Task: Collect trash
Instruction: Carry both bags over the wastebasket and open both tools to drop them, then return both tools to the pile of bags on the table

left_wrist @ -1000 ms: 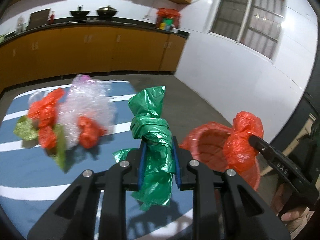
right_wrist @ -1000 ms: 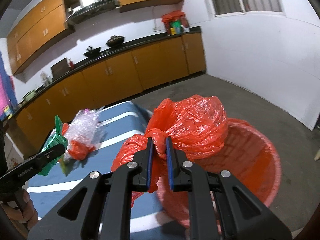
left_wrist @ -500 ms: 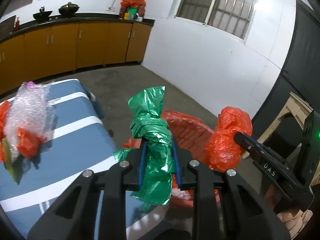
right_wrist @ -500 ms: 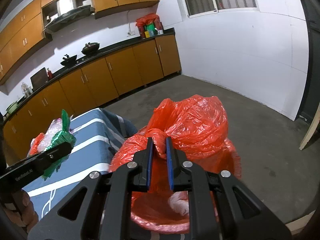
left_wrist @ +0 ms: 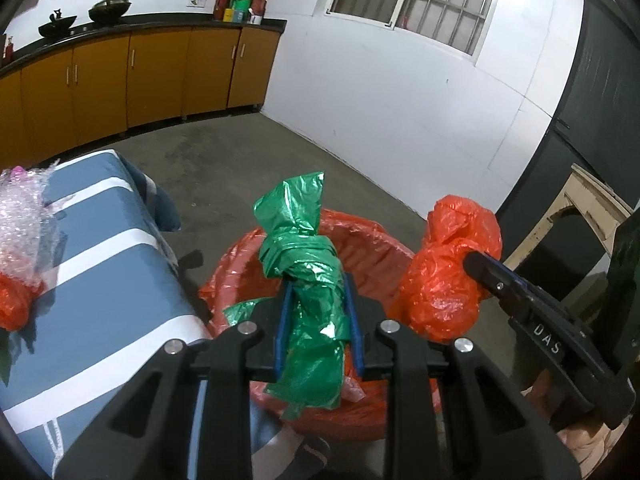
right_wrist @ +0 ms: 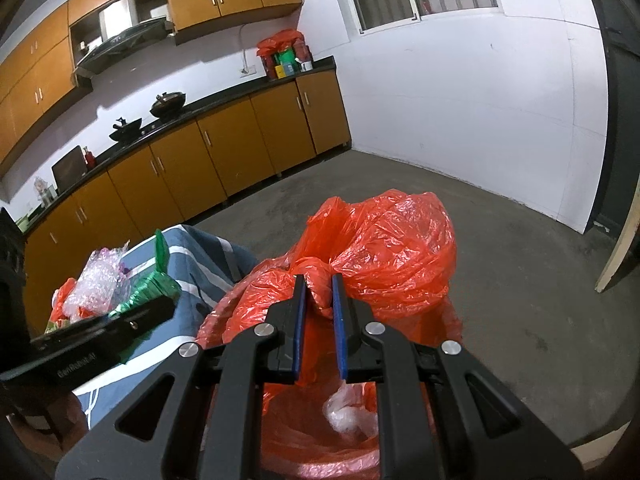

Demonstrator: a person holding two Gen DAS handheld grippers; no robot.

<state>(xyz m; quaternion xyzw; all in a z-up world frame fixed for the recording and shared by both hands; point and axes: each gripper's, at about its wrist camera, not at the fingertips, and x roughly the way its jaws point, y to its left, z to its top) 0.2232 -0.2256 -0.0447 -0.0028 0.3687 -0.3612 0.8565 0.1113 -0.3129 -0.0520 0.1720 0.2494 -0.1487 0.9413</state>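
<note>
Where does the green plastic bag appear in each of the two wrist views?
Left wrist view: the green plastic bag is at centre, clamped between the left gripper fingers, above the red bin.
Right wrist view: it is at the left edge, above the other gripper's dark body.
Shared landmark: the blue striped table.

Items counted on inspection. One knotted green plastic bag (left_wrist: 306, 280) was present. One knotted orange-red plastic bag (right_wrist: 384, 248) was held apart from the rest. One round red bin lined with red plastic (left_wrist: 372, 240) stood on the floor, with one small white crumpled wad (right_wrist: 350, 412) inside it. One table under a blue cloth with white stripes (left_wrist: 100, 264) carried one clear bubble-wrap bundle (left_wrist: 20, 216). Two black woks (right_wrist: 168, 104) sat on the counter. Two black two-finger grippers were in use: left (left_wrist: 318, 320), right (right_wrist: 318, 316).
</note>
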